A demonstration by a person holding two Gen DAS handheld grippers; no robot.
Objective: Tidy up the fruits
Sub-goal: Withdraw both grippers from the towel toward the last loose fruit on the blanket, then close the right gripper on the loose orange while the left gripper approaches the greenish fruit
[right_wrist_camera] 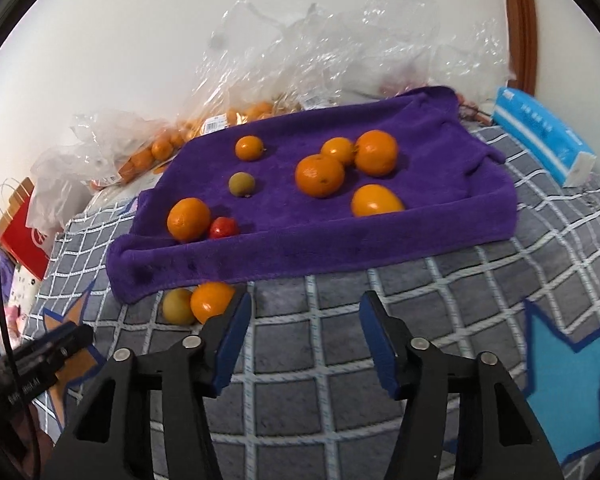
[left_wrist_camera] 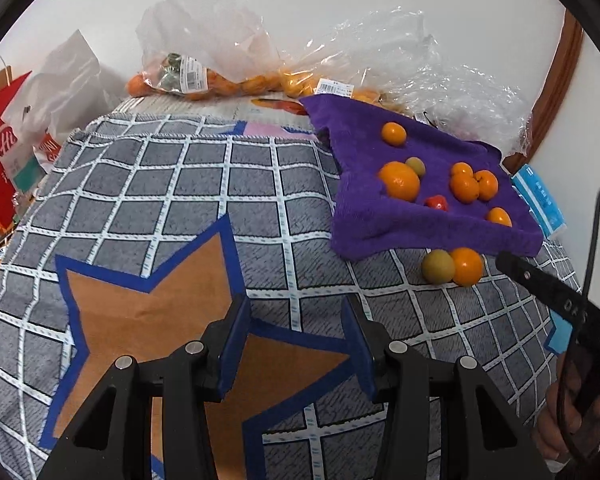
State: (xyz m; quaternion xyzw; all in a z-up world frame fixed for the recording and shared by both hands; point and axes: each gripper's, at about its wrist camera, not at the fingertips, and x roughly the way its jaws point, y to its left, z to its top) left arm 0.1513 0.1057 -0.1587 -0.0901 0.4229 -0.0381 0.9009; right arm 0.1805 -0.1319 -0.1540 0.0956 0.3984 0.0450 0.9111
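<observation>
left gripper (left_wrist_camera: pixel 296 320): jaws spread, holding nothing, over checked cloth (left_wrist_camera: pixel 172 200) | right gripper (right_wrist_camera: pixel 305 322): jaws spread, holding nothing | orange (right_wrist_camera: pixel 211 301) touching green fruit (right_wrist_camera: pixel 178 306), just off purple towel (right_wrist_camera: pixel 340 240) | remaining fruits on towel

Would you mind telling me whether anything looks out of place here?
Yes: an orange and a greenish fruit lie touching on the checked cloth, just off the purple towel that holds the rest.
</observation>
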